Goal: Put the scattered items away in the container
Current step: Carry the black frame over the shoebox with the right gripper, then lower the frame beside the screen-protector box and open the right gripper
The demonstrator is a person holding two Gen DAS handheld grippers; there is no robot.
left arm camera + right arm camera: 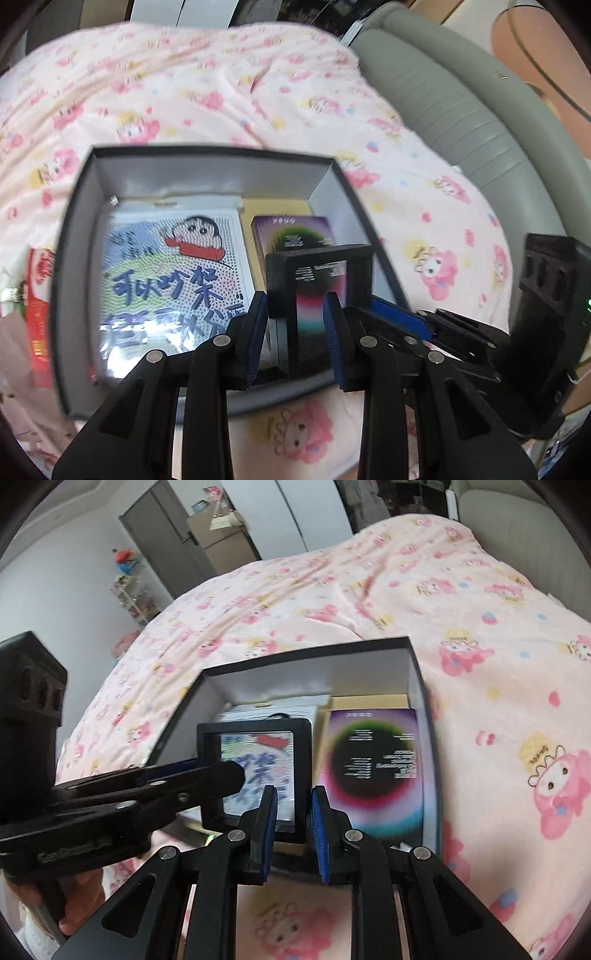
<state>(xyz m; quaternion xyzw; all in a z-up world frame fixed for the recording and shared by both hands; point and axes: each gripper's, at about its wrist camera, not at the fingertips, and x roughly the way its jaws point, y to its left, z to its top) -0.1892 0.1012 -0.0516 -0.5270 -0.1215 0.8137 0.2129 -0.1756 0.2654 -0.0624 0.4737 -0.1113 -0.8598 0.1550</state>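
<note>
A dark open box (70,266) (417,672) sits on the pink bed. Inside lie a cartoon bead picture (173,280) and a purple card box (295,232) (376,768). A black square frame with a clear window (317,266) (255,771) is held upright over the box. My left gripper (295,317) has its pads on either side of the frame's lower edge; a gap shows, so contact is unclear. My right gripper (293,808) is shut on the frame's right edge. The left gripper also shows in the right wrist view (207,771).
The pink cartoon blanket (221,92) (480,664) covers the bed. A red packet (38,295) lies left of the box. A grey padded headboard (461,110) curves at right. A door and shelves (159,535) stand beyond the bed.
</note>
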